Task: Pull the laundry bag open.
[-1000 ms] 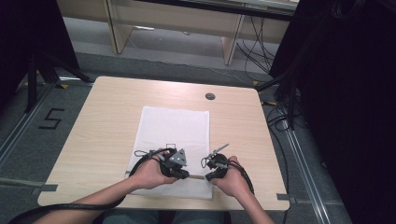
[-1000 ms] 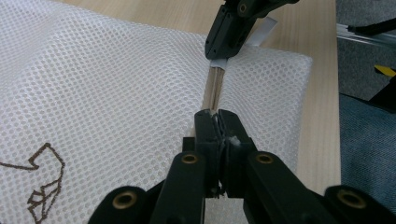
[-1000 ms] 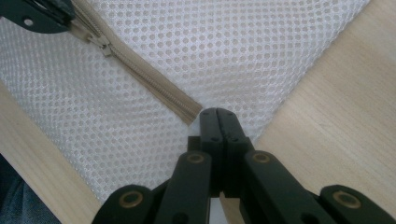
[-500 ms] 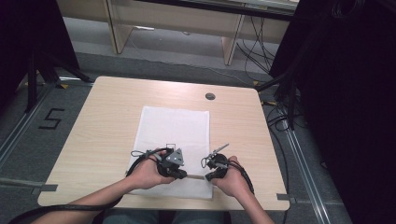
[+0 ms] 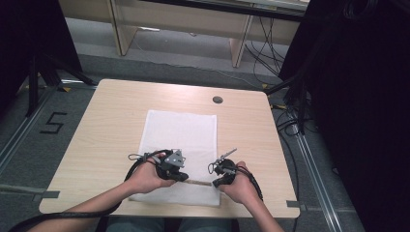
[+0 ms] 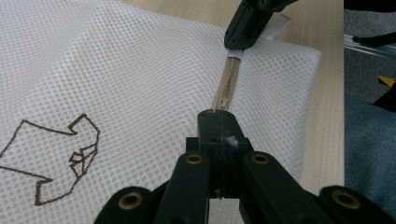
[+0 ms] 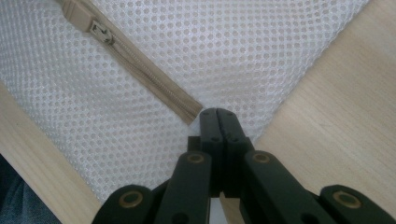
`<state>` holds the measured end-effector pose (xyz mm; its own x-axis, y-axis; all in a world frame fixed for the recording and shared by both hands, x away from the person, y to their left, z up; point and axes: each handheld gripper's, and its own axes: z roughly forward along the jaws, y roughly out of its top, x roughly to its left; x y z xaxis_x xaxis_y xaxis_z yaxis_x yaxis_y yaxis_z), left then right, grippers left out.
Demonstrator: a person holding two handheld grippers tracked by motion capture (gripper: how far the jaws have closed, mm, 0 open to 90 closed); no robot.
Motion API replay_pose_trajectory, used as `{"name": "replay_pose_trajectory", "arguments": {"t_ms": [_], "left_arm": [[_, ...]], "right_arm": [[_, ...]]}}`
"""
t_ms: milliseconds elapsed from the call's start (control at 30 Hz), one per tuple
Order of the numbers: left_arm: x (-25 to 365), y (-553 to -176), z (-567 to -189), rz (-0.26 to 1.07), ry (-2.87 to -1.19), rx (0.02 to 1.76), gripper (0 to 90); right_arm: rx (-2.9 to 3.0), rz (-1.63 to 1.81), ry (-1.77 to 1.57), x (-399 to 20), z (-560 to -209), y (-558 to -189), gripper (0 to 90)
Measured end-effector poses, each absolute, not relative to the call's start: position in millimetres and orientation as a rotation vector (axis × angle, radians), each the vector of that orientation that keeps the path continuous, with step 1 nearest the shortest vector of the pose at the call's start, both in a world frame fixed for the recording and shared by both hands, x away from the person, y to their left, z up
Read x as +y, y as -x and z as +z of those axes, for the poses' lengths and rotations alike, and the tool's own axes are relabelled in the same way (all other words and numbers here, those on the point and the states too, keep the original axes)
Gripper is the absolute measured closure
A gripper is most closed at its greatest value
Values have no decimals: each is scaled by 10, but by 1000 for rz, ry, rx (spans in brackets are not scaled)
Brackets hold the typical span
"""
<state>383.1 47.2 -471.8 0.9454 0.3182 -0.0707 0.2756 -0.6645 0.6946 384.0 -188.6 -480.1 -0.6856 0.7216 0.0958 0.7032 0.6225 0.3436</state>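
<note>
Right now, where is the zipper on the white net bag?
The zipper runs along the mesh bag's near edge in the high view, stretched between the left gripper and right gripper.

The bag (image 6: 140,70) is white mesh cloth, an even weave of small round holes, soft and matt, with a brown line drawing printed on it. Its zip (image 7: 140,60) is tan woven tape with fine teeth of the same colour and a small dull metal slider (image 7: 100,30). The table (image 5: 111,121) has a pale wood-grain top, smooth and matt, with a dark round cap (image 5: 217,100) set in it. Each hand-held gripper, left (image 6: 217,122) and right (image 7: 218,119), has black matt plastic jaws with brass-coloured metal rivets; a little white lint clings to the left one. The floor (image 5: 29,145) looks like grey carpet.
</note>
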Motion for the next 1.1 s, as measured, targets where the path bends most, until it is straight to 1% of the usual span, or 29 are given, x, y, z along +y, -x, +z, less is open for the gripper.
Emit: {"name": "replay_pose_trajectory", "arguments": {"t_ms": [100,233,333,400,467,567,700,767,933,1100], "left_arm": [[417,-3817,-4778,52,-2311,419,900],[377,-3829,-4832,67,-2309,402,891],[370,-3843,-4842,91,-2314,404,807],[353,-3856,-4852,98,-2323,389,727],[332,-3853,-4872,98,-2329,390,707],[287,-3851,-4909,104,-2355,361,719],[235,-3846,-4959,98,-2374,352,786],[232,-3842,-4974,106,-2390,337,804],[232,-3847,-4923,112,-2389,333,816],[241,-3861,-4807,83,-2337,363,817]], "right_arm": [[2783,556,-1225,-1885,-4801,-3837,900],[2776,554,-1237,-1885,-4800,-3834,900],[2774,555,-1265,-1880,-4799,-3825,900],[2777,554,-1250,-1887,-4798,-3833,900],[2779,556,-1240,-1888,-4801,-3838,900],[2779,556,-1241,-1887,-4801,-3838,900],[2780,558,-1241,-1891,-4800,-3839,900],[2777,556,-1252,-1890,-4799,-3835,900],[2778,555,-1259,-1889,-4797,-3835,900],[2778,557,-1257,-1892,-4799,-3838,900]]}}
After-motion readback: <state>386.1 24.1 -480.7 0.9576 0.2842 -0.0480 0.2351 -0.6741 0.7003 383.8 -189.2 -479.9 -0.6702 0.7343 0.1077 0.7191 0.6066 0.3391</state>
